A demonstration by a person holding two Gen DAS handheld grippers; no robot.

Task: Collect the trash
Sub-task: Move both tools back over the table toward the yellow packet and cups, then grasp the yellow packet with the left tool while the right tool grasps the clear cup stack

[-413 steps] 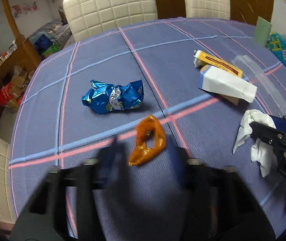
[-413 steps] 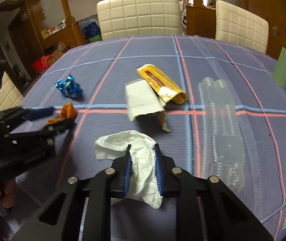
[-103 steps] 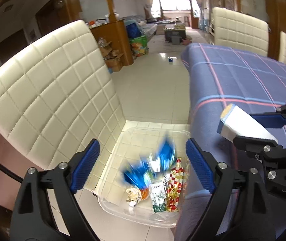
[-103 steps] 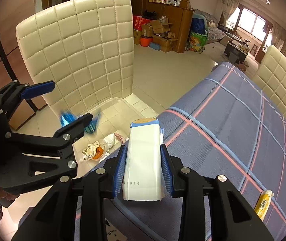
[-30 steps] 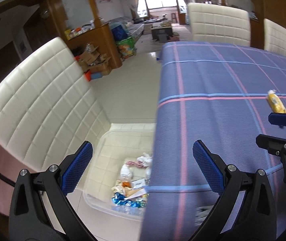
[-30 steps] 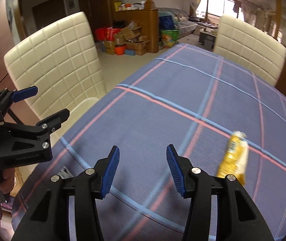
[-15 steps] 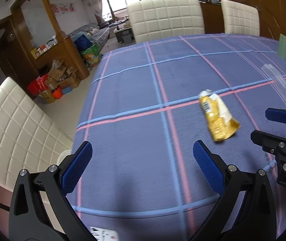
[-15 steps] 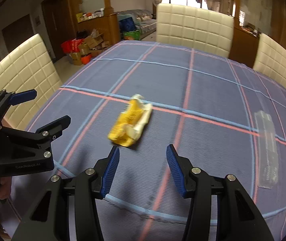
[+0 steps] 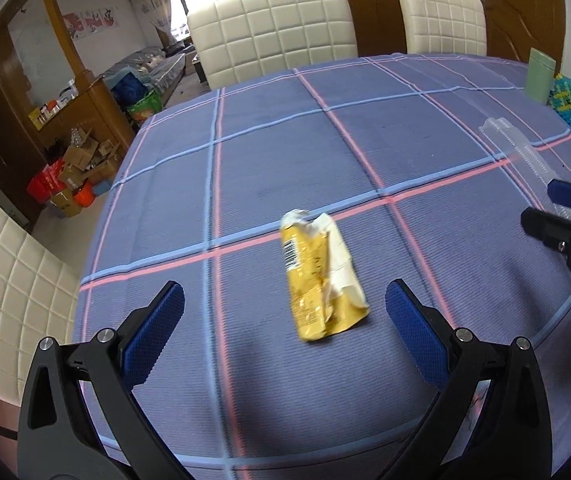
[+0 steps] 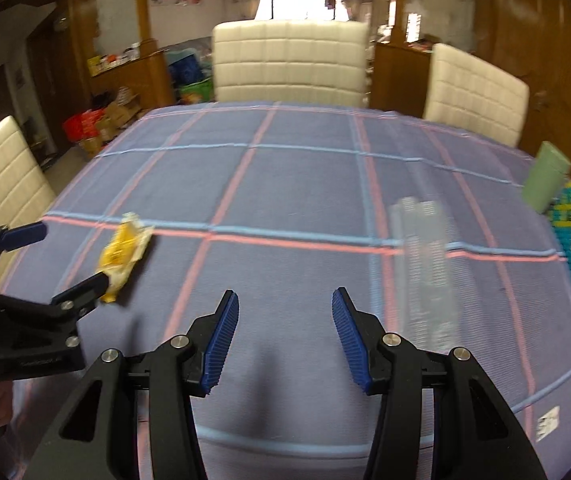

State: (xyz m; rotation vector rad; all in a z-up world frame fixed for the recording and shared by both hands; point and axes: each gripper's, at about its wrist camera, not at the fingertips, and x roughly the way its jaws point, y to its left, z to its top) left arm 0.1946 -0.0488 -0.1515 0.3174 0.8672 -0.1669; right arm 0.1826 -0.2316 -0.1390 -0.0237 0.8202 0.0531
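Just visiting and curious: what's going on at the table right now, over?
Left gripper open, empty, fingers either side of yellow wrapper on tablecloth. Right gripper open, empty. Clear plastic tray also left. Nothing blocking.

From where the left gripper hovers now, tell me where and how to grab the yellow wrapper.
Grip the yellow wrapper across its narrow middle, coming down from above with the open left gripper. It lies flat on the tablecloth with its long axis running away from the camera, so the fingers would probably straddle its two long edges. The torn, crumpled far end looks less reliable.
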